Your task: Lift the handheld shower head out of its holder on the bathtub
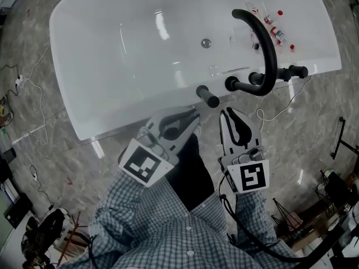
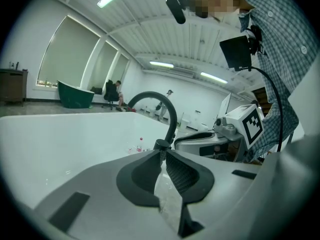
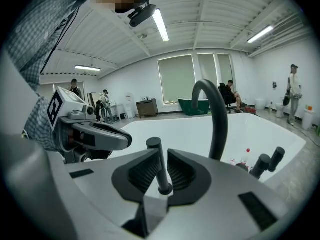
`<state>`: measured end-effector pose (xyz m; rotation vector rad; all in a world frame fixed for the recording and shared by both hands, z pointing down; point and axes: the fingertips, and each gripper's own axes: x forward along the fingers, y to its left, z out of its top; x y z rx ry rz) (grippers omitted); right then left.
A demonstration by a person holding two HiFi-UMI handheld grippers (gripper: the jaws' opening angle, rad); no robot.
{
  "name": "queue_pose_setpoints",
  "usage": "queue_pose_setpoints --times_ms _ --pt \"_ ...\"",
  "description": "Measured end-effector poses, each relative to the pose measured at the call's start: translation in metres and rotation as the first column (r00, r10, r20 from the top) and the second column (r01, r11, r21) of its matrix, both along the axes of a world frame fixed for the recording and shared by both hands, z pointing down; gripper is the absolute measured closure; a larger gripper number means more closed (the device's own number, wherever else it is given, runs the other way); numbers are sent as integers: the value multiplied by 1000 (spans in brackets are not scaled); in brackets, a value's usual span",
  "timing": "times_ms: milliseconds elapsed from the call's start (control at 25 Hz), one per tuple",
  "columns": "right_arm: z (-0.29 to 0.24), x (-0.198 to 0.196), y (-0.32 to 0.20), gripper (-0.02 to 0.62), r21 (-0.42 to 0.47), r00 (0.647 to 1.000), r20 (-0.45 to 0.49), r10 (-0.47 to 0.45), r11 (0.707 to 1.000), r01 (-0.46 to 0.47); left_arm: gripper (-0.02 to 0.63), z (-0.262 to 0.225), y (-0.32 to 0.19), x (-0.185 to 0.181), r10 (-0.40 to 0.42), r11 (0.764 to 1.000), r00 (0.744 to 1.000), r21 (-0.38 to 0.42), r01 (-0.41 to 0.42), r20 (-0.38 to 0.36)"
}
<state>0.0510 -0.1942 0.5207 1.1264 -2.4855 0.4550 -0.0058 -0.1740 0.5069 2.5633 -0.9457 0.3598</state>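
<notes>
Cropped the bathtub (image 1: 112, 66) at the top edge, hid the spout (image 2: 173, 119) foot behind the left gripper (image 2: 162, 154), left the bottles (image 1: 275, 29) too small to read.

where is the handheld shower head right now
In the head view, the handheld shower head sticks up from the bathtub's near rim, left of the curved black spout and just ahead of the right gripper.

**Surroundings: showroom floor and background**

Small red-capped bottles (image 1: 276, 31) are lying on the far ledge of the bathtub (image 1: 129, 114). Cables (image 1: 35, 88) are trailing across the marbled floor (image 1: 45, 161) at left. Further back, a green tub (image 3: 192, 105) is standing below drawn blinds (image 3: 176, 79). A seated person (image 3: 231, 91) is resting in a chair, and a standing person (image 3: 293, 91) is waiting at right. Strip lights (image 3: 161, 24) are glowing overhead.
</notes>
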Motion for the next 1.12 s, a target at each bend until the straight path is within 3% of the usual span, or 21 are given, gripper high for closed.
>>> queue_pose_setpoints --times_ms 160,320,400,600,1120 --pt "16 -4 -7 564 12 1000 25 -10 1000 10 592 21 -4 4 -1 1000 1000 -16 1 23" --pt "41 -4 -10 511 -22 999 5 -35 999 35 591 43 -8 5 10 1000 996 -15 -9 84" --pt "57 -1 -10 508 -58 999 -30 -41 998 39 585 51 -12 5 -4 1000 997 -16 5 75" --pt "81 -10 -16 499 -8 996 23 -82 997 82 561 78 -18 7 9 999 997 -34 -6 83" --pt "142 -32 -16 468 -37 978 -27 -205 978 204 535 125 -23 15 60 998 988 -32 -56 145"
